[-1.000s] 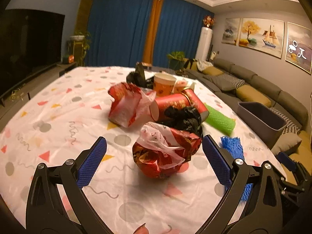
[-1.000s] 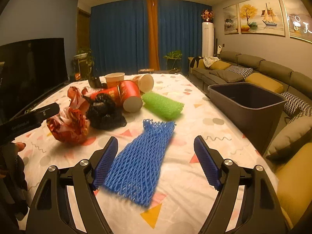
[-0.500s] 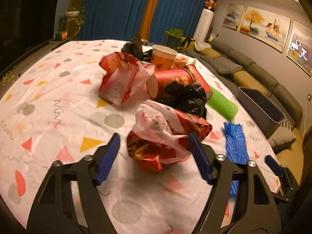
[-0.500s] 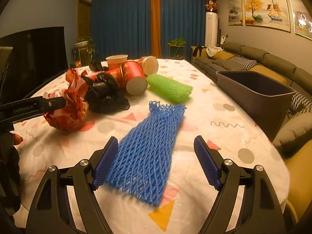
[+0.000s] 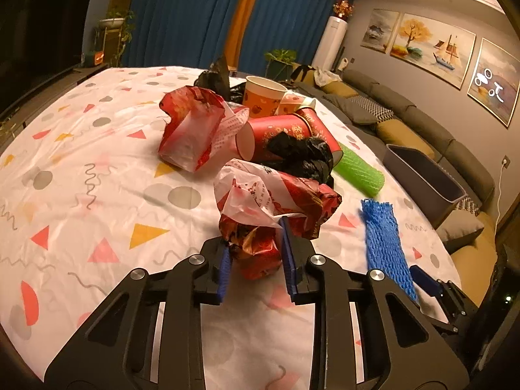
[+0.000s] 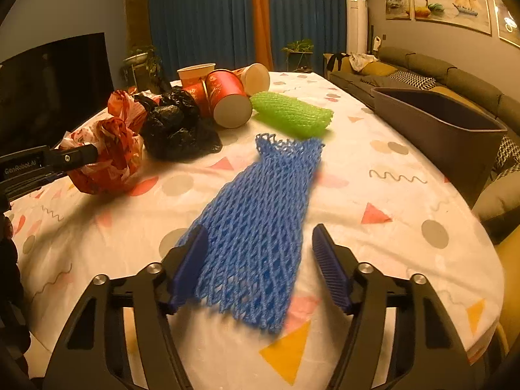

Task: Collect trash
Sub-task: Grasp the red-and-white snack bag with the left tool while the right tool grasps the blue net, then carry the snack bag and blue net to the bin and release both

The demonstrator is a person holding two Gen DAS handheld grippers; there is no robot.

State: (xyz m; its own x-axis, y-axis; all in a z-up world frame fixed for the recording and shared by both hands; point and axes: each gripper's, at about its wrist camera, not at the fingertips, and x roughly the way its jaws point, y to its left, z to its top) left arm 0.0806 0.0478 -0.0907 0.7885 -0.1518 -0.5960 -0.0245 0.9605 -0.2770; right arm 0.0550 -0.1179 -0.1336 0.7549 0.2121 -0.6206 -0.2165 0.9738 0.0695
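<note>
One marking reads clearly: "GenRobot.AI", in pale letters along the side of the left gripper (image 6: 48, 162), which enters the right wrist view from about nine o'clock.

In the left wrist view, the crumpled red and white bag (image 5: 276, 208) pinched between that gripper's pads carries rows of small red print on its white panel, toward twelve o'clock of the pads; the characters are too small to read. A second red and white bag (image 5: 195, 133), farther off toward eleven o'clock, shows similar fine print, also illegible. The red paper cup (image 5: 276, 136) lying on its side bears gold decoration and characters that cannot be made out.
</note>
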